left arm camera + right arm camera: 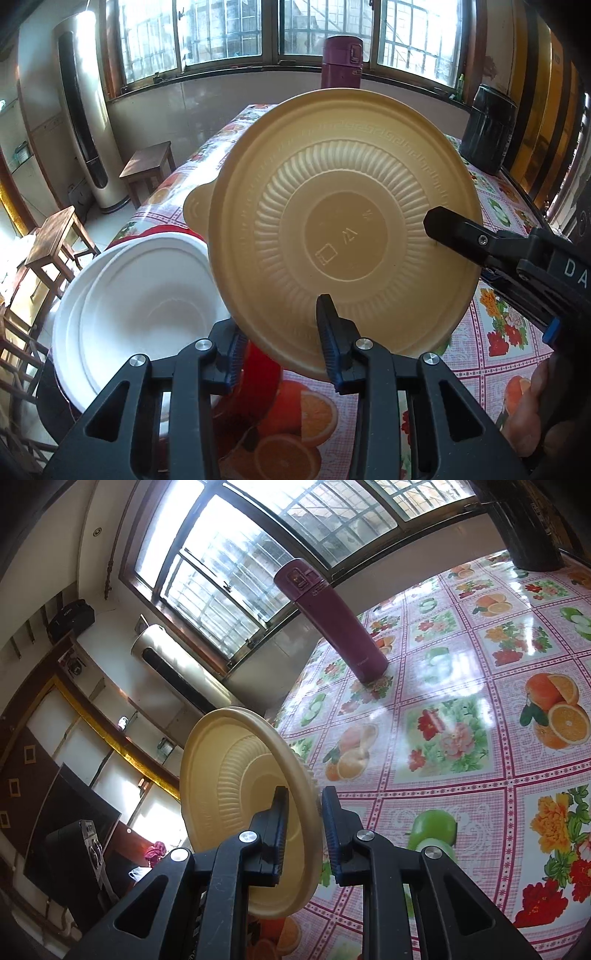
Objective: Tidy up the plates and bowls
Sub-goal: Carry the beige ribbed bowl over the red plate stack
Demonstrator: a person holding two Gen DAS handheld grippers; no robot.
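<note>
Your right tongs [301, 825] grip the rim of the round, tan, ribbed plastic plate [236, 794], lifted on edge clear of the table [461, 709]. Your left tongs [280, 343] straddle the plate's lower rim; I cannot tell whether they pinch it. Just left of the left tongs, nested white foam bowls [140, 291] sit in a glossy red basin [258, 373], so stacking looks begun, with this matte, moulded plate not yet placed. Beyond, a purple flask [332, 624] stands on the shiny fruit-print cloth.

red basin [264, 373]: mostly hidden under white bowl [140, 295] and yellow plate [343, 229]
purple flask [341, 61]: base behind plate
dark pot [524, 524]: top cut off
</note>
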